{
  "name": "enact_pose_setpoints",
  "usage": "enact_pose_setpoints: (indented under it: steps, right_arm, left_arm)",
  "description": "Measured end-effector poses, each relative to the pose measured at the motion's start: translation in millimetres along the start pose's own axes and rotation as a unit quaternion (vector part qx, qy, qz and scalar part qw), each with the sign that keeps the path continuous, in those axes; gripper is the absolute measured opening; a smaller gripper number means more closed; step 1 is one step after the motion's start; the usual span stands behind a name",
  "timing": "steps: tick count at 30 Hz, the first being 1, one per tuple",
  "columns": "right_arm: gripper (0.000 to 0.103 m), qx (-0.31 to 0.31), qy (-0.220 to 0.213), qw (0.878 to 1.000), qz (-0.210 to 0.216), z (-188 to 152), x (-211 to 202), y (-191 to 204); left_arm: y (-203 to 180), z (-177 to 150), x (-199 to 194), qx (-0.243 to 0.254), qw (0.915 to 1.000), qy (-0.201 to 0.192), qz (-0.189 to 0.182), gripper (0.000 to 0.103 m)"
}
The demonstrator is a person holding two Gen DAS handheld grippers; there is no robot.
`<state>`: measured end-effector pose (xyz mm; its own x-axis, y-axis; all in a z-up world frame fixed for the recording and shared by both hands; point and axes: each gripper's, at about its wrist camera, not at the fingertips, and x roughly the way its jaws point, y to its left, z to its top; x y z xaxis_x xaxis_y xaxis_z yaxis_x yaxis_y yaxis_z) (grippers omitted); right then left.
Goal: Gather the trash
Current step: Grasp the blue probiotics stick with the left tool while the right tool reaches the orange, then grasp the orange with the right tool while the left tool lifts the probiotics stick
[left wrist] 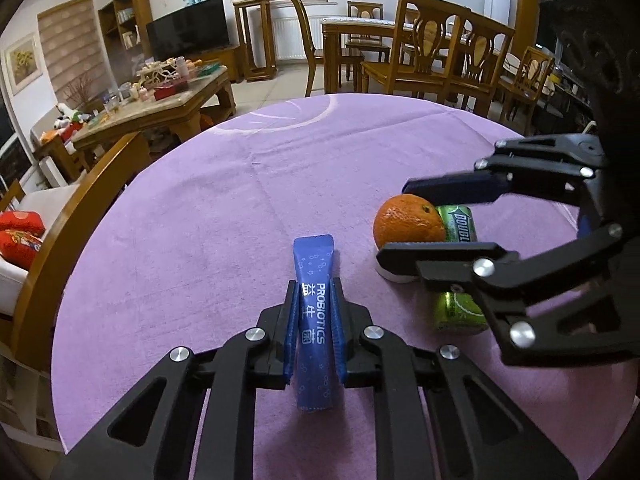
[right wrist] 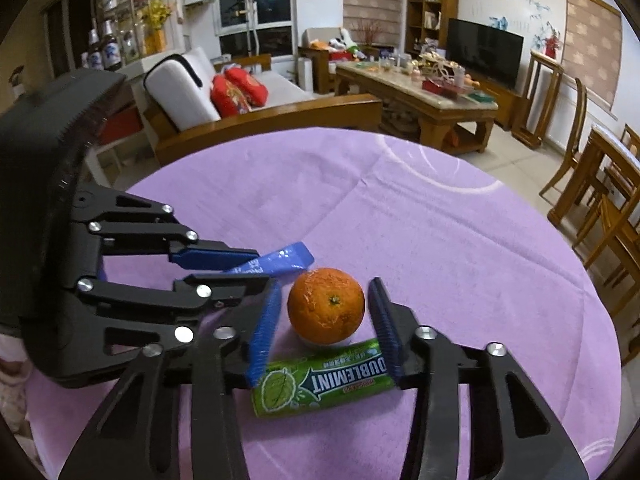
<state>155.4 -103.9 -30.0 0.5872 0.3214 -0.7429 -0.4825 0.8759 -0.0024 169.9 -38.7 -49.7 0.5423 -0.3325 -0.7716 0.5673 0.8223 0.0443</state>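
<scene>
A blue probiotics sachet [left wrist: 314, 312] lies lengthwise between the fingers of my left gripper [left wrist: 314, 292], which is shut on it just above the purple tablecloth [left wrist: 200, 220]. The sachet's end also shows in the right wrist view [right wrist: 280, 262]. A green Doublemint gum pack [right wrist: 324, 378] lies on the cloth under my open right gripper [right wrist: 324, 308], whose fingers straddle an orange [right wrist: 326, 306] sitting on a small white cap. In the left wrist view the right gripper [left wrist: 390, 222] comes in from the right over the orange [left wrist: 408, 220] and the gum pack [left wrist: 458, 222].
The round table's far edge [right wrist: 320, 130] faces a wooden sofa with red cushions [right wrist: 238, 92] and a cluttered coffee table [right wrist: 420, 96]. Wooden dining chairs [left wrist: 448, 60] stand beyond the table on the other side.
</scene>
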Motion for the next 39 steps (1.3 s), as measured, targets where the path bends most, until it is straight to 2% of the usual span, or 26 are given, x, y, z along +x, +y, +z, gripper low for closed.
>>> enact_pose_setpoints:
  steps: [5, 8, 13, 18, 23, 27, 39]
  right_arm:
    - [0.037, 0.007, -0.004, 1.0, 0.006, -8, -4, -9]
    - [0.037, 0.018, -0.016, 1.0, 0.014, -13, -11, -14]
    - [0.037, 0.073, -0.073, 0.993, 0.053, -20, -47, -30]
    - [0.036, 0.115, -0.133, 0.982, 0.073, -39, -102, -38]
    - [0.037, 0.151, -0.169, 0.972, 0.068, -76, -154, -55]
    - [0.037, 0.186, -0.194, 0.962, 0.05, -114, -193, -76]
    - [0.037, 0.268, -0.226, 0.936, -0.026, -237, -290, -149]
  left_arm:
    - [1, 2, -6, -0.009, 0.9998, -0.015, -0.004, 0.015]
    - [4, 3, -11, -0.023, 0.999, -0.033, -0.019, 0.015]
    - [10, 2, -27, -0.056, 0.9924, -0.082, -0.073, 0.015]
    - [-8, 9, -48, -0.062, 0.9833, -0.132, -0.109, 0.015]
    - [-39, 22, -67, -0.056, 0.973, -0.17, -0.146, 0.015]
    - [-74, 27, -73, -0.036, 0.9683, -0.184, -0.165, 0.015]
    - [-204, 51, -55, 0.024, 0.9514, -0.175, -0.252, 0.015]
